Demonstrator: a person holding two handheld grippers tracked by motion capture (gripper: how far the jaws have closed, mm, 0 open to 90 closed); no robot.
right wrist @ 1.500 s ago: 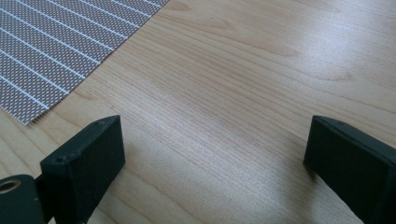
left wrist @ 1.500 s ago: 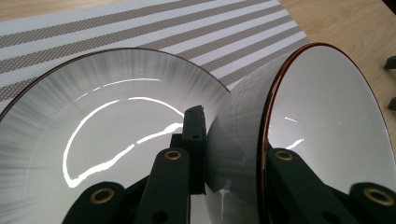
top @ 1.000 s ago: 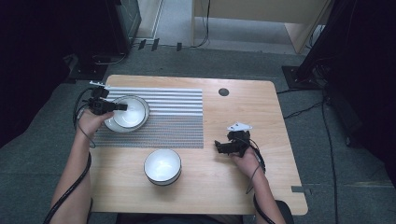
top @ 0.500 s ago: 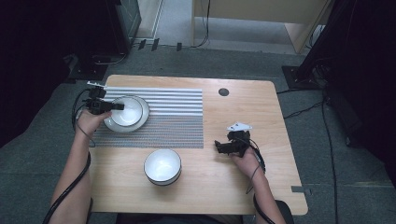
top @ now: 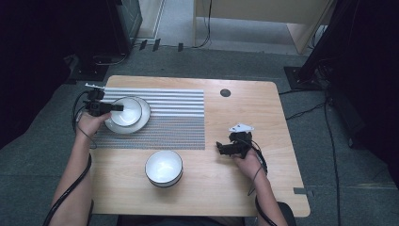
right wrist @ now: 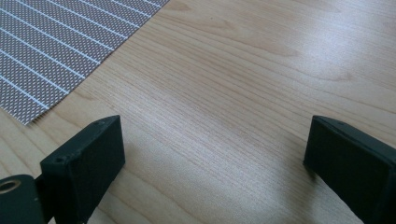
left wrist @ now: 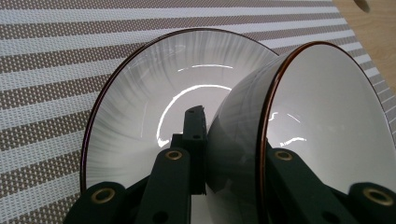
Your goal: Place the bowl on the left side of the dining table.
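Nearest the person, a white bowl (top: 163,168) sits on the bare wood counter (top: 263,113), just short of the striped mat (top: 179,117). Right gripper (top: 221,149) rests on the counter beside the mat, fingers (right wrist: 88,158) wide, nothing between. Farther, left gripper (top: 117,108) pinches the rim of a small bowl (left wrist: 322,116), tilted over a plate (left wrist: 154,102) on the mat.
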